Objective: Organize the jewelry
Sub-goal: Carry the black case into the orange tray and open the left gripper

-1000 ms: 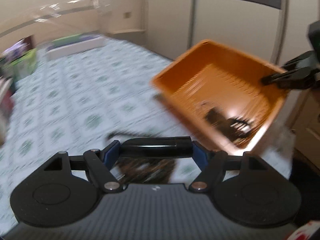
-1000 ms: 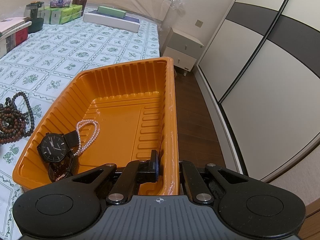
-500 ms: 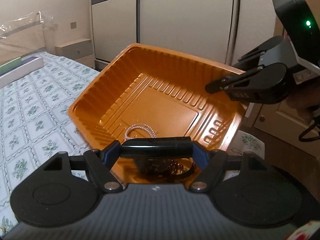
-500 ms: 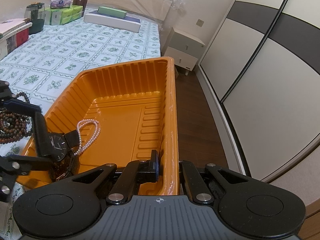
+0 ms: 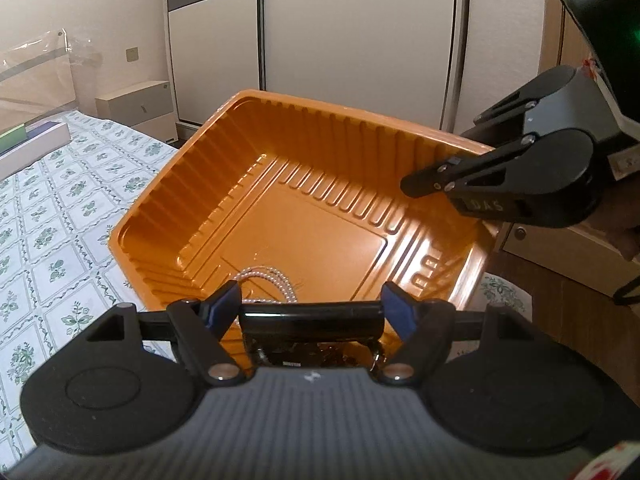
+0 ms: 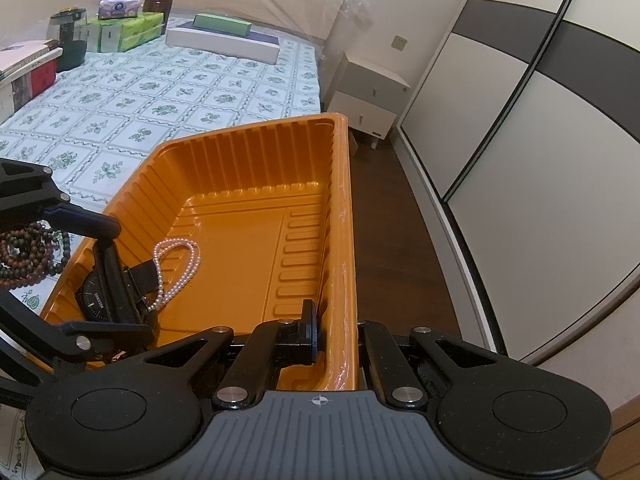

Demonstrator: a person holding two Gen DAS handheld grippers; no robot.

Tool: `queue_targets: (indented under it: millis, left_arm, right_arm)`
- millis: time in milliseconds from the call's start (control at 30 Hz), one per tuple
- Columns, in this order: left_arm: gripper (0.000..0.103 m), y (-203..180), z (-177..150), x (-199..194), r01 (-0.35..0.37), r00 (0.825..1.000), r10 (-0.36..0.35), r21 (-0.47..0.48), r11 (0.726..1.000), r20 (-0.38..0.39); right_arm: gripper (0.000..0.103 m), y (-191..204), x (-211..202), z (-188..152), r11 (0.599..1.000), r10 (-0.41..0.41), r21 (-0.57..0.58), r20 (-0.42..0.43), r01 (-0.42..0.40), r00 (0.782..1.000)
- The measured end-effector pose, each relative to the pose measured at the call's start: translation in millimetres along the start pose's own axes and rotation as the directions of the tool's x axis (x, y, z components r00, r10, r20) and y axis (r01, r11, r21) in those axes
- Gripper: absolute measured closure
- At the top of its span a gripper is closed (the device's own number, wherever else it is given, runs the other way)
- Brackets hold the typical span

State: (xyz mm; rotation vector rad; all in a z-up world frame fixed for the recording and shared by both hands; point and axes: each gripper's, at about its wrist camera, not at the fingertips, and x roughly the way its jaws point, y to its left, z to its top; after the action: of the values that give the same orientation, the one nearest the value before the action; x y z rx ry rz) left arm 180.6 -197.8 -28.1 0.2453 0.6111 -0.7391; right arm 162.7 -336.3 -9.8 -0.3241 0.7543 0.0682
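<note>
An orange ribbed tray sits at the edge of the bed, and my right gripper is shut on its near right wall. In the left wrist view that gripper pinches the tray's right rim. A white pearl string and a black watch lie in the tray's left end. My left gripper is shut on a black cylinder held crosswise between its blue pads, over that same end. From the right wrist, the left gripper partly hides the watch. Dark wooden beads lie on the bedsheet left of the tray.
The floral bedsheet stretches back to boxes and tissue packs by the headboard. A white nightstand and sliding wardrobe doors stand to the right, with brown wooden floor beside the bed.
My left gripper has swung from over the bed to the tray's near left end, carrying the black cylinder. The right gripper and the tray have kept still.
</note>
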Motion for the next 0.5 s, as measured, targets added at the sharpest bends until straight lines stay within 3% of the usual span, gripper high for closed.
queue_targets:
  millis: [167,233,300,500]
  left_arm:
    - [0.029,-1.7,3.7,2.9,0.011,1.0,-0.011,-0.016,1.0,-0.001]
    - [0.021,-0.8,3.2,0.3,0.015,1.0,-0.014,-0.03,0.999,0.014]
    - [0.019,0.8,0.4,-4.5,0.012,1.0,-0.011,-0.031,0.999,0.023]
    - [0.019,16.0,-22.4,-31.0,-0.062,0.998,0.064,-0.081,0.995,0.019]
  right_arm:
    - [0.099,0.0,0.0,-0.1,1.0,0.0,0.0,0.0,0.0,1.0]
    - [0.099,-0.1,-0.1,-0.2,1.0,0.001,0.001,0.0,-0.001,1.0]
    - [0.099,-0.3,-0.4,-0.5,1.0,0.001,0.0,0.0,-0.001,1.0]
    - [0.099,-0.7,-1.5,-1.8,1.0,0.0,0.004,0.0,0.0,1.0]
